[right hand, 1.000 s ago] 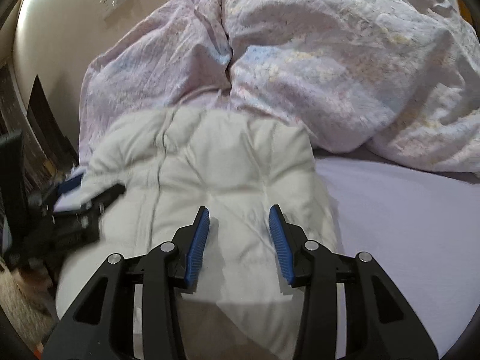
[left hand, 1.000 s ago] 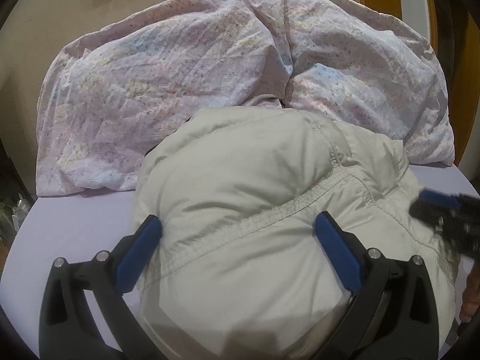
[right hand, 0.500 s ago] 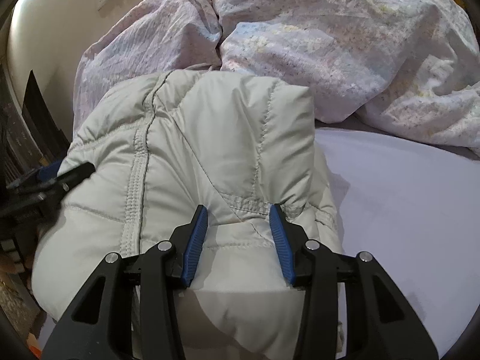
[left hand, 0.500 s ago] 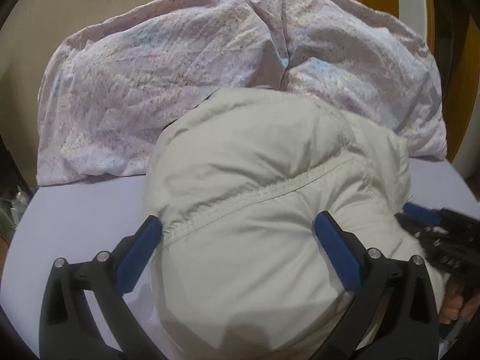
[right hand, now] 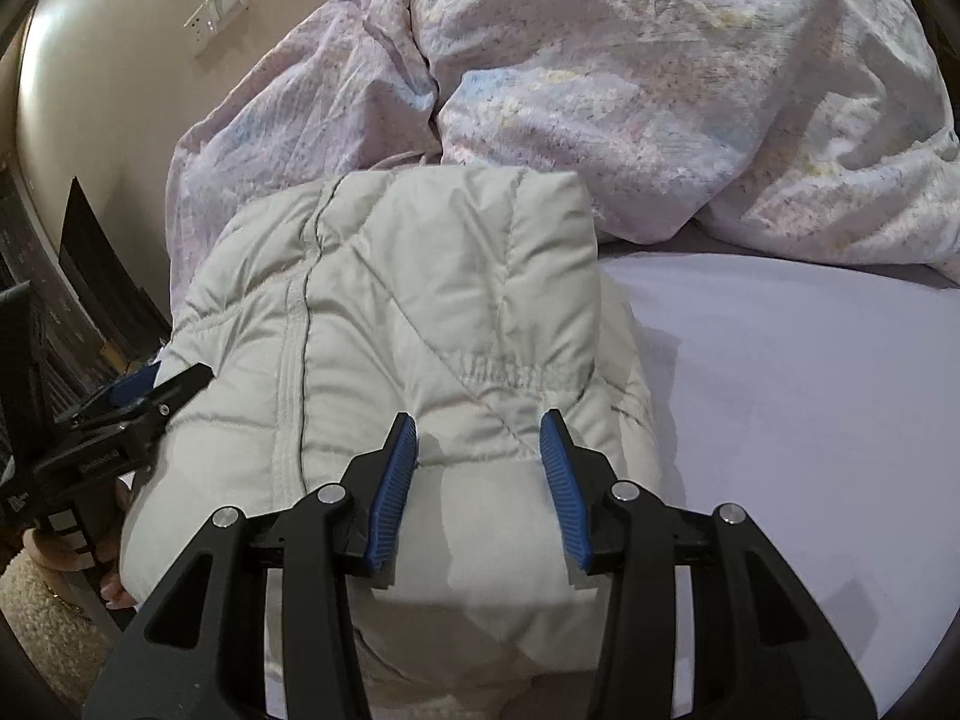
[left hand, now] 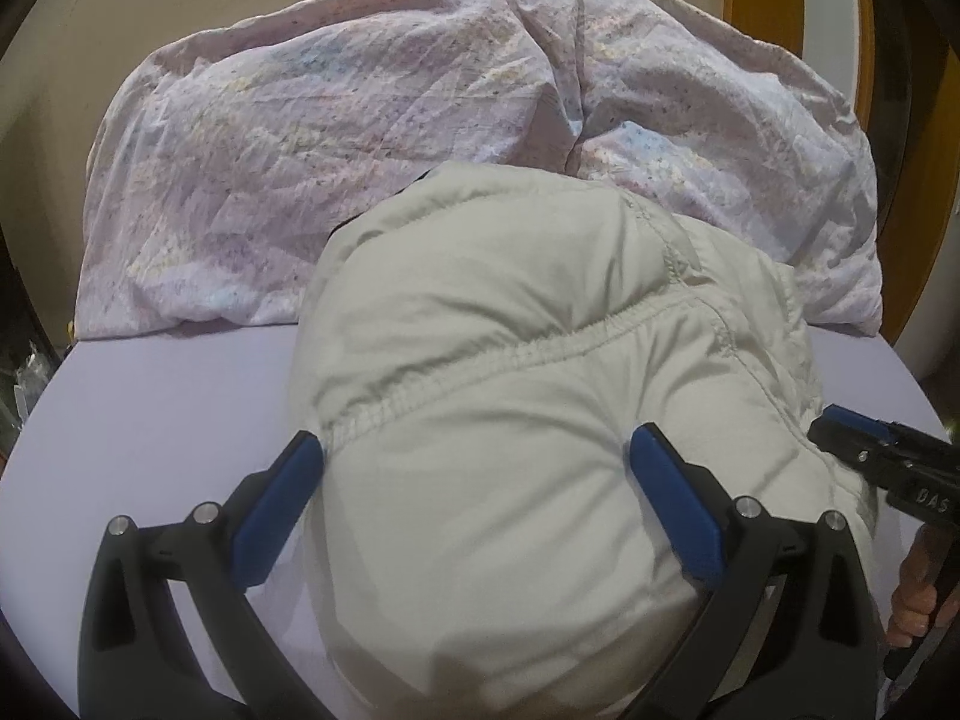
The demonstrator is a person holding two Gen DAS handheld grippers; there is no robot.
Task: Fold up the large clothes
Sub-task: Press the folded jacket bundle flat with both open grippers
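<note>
From my seat there is very little to read. In the left wrist view, the black body of the right gripper (left hand: pixel 840 429) carries pale raised letters that I make out as "BAS", cut off at the edge of the frame. In the right wrist view, the left gripper (right hand: pixel 165 378) has a line of small pale print along its black side and a small white mark lower down, both too fine and blurred for me to read.
</note>
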